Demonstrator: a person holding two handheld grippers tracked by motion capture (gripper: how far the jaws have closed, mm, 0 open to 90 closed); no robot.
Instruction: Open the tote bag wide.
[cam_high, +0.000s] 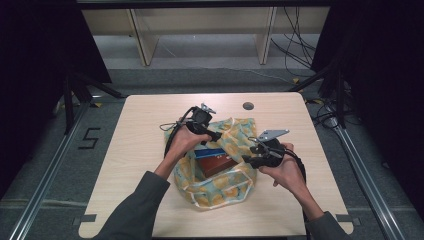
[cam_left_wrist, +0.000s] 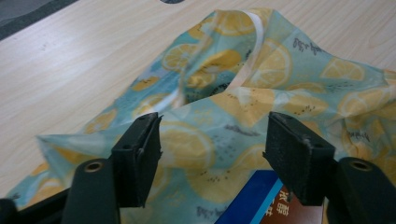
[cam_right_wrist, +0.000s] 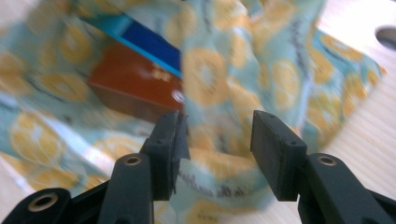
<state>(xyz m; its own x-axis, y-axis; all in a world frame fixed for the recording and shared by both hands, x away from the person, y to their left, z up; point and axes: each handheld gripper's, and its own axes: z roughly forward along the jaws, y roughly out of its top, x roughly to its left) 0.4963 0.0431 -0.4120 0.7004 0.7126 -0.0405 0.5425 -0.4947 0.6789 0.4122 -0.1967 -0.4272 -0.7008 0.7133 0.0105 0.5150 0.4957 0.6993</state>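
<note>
A teal cloth bag (cam_high: 225, 187) printed with lemon slices lies slack in the middle of the wooden table (cam_high: 145, 130). Its mouth gapes, and a brown and blue box (cam_high: 217, 162) lies inside. My left gripper (cam_high: 220, 137) hovers over the bag's far left rim, jaws open, pads clear of the cloth (cam_left_wrist: 261, 70) in the left gripper view, with the box's corner (cam_left_wrist: 261, 200) below. At the bag's right rim my right gripper (cam_high: 247, 159) is also open. The right gripper view shows folds of cloth (cam_right_wrist: 210, 74) behind its parted jaws and the box (cam_right_wrist: 135, 84) beyond.
A round cable hole (cam_high: 248, 106) sits near the table's far edge. Bare tabletop surrounds the bag on every side. Black curtains, metal stands and cables (cam_high: 300, 45) flank the table, and a pale frame (cam_high: 145, 40) stands on the floor behind it.
</note>
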